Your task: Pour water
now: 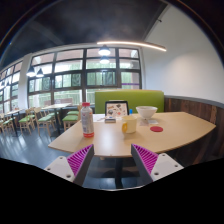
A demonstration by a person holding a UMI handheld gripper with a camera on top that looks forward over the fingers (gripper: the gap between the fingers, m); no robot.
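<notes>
The claw [113, 160] was held open, nothing between its fingers. On the table [175, 130] beyond, a bottle [87, 120] was seen at the left, a bowl [147, 112] farther right.

You face a light wooden table [175, 130]. Near left stands a red-capped bottle [87, 120]; a yellow item [128, 125] sits mid-table. Farther right you have a white bowl [147, 112] and red coaster [156, 128].

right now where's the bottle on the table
In the gripper view, the bottle stands on the table's left part, beyond the open gripper, left of the yellow object and white bowl.
</notes>
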